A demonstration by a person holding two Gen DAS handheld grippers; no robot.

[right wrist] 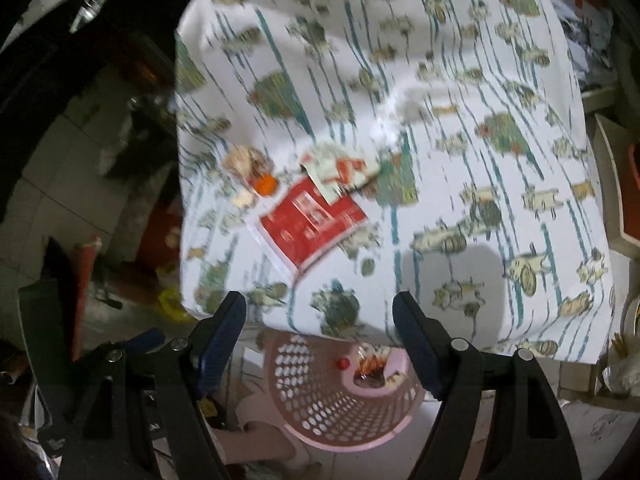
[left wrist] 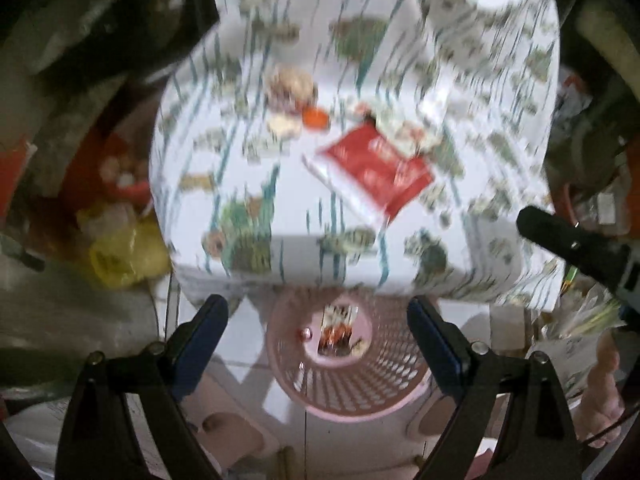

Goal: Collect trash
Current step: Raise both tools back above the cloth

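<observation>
Hovering above the near table edge: left tool (left wrist: 318,312), jaws spread wide, nothing between them, blue pads facing inward. Right tool (right wrist: 320,308), likewise spread wide and carrying nothing, held over the same edge.

Directly below both tools, on the tiled floor: pink perforated basket (left wrist: 348,392) (right wrist: 340,412), upright, mouth toward the cameras. Inside, at the bottom: crumpled wrappers (left wrist: 338,334) (right wrist: 372,364) and a small red round piece (left wrist: 306,334) (right wrist: 343,363).

Beyond the basket: table (left wrist: 280,260) under a white cloth printed with teal streaks and green-and-tan figures. Both views motion-blurred.

On the cloth, left of centre: red flat packet (left wrist: 378,172) (right wrist: 314,220), lying flat, white border along its near side. Touching its far corner: white-and-red crumpled wrapper (left wrist: 404,136) (right wrist: 340,168). Just left of that: small orange piece (left wrist: 316,117) (right wrist: 265,185). Beside the orange piece: pale crumpled scrap (left wrist: 290,84) (right wrist: 246,162) and a smaller pale scrap (left wrist: 284,125) (right wrist: 245,199).

Off the table's left side, on the floor: yellow bag (left wrist: 124,252) amid dim clutter; details not discernible.
</observation>
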